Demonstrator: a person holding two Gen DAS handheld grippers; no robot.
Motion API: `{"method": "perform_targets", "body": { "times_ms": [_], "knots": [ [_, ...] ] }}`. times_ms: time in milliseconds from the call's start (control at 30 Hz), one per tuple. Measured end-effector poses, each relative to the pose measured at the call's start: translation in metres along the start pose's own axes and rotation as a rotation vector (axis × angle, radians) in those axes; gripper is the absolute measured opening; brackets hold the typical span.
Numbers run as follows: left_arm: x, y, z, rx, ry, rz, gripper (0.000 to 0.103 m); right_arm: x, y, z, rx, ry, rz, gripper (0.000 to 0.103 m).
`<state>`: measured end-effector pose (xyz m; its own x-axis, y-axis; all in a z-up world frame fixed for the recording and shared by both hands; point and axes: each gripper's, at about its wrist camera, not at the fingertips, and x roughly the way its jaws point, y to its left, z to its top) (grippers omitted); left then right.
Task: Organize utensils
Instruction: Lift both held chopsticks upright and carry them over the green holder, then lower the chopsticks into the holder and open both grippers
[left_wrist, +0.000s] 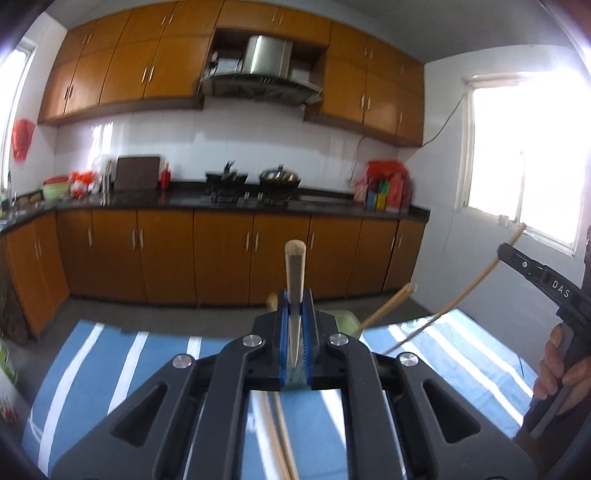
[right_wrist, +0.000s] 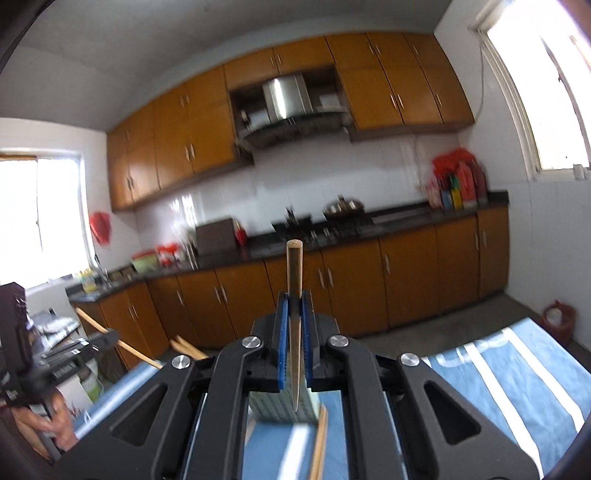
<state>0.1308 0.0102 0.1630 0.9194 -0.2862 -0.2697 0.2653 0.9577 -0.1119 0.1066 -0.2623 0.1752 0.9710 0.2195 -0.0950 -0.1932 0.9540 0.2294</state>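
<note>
1. Two hand-held grippers are each pinching one chopstick: left hand-held gripper (left_wrist: 295, 325) is clamping a chopstick (left_wrist: 294, 273), right hand-held gripper (right_wrist: 294, 325) another chopstick (right_wrist: 294, 273), both raised above the striped blue cloth (left_wrist: 110, 369).
2. Aligning tips before lowering them beside the loose chopsticks (left_wrist: 282, 435) seems wise.
</note>
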Motion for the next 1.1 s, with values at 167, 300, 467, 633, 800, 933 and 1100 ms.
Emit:
{"method": "perform_targets", "body": {
  "times_ms": [167,300,467,633,800,933,1100],
  "knots": [
    [0.018,-0.012,0.022,-0.037,-0.054,-0.02,0.008,0.019,0.017,0.006,-0.049,-0.069,-0.01,0.007],
    [0.043,-0.013,0.027,-0.054,-0.059,0.001,0.008,0.047,0.017,0.0,-0.051,-0.063,-0.019,0.007],
    [0.075,-0.012,0.013,-0.044,0.001,0.021,0.008,0.078,0.009,-0.015,-0.032,-0.005,-0.03,0.007],
    [0.1,-0.003,-0.002,-0.066,0.052,0.029,0.008,0.103,0.007,-0.032,-0.015,0.073,-0.03,0.007],
    [0.109,0.004,-0.01,-0.07,0.079,0.03,0.008,0.113,0.004,-0.045,0.0,0.135,-0.025,0.008],
    [0.108,0.009,-0.012,-0.089,0.083,0.025,0.008,0.108,0.002,-0.045,0.014,0.145,-0.028,0.025],
    [0.095,0.015,-0.008,-0.106,0.062,0.023,0.011,0.093,0.002,-0.037,0.013,0.114,-0.036,0.033]
  ]
}}
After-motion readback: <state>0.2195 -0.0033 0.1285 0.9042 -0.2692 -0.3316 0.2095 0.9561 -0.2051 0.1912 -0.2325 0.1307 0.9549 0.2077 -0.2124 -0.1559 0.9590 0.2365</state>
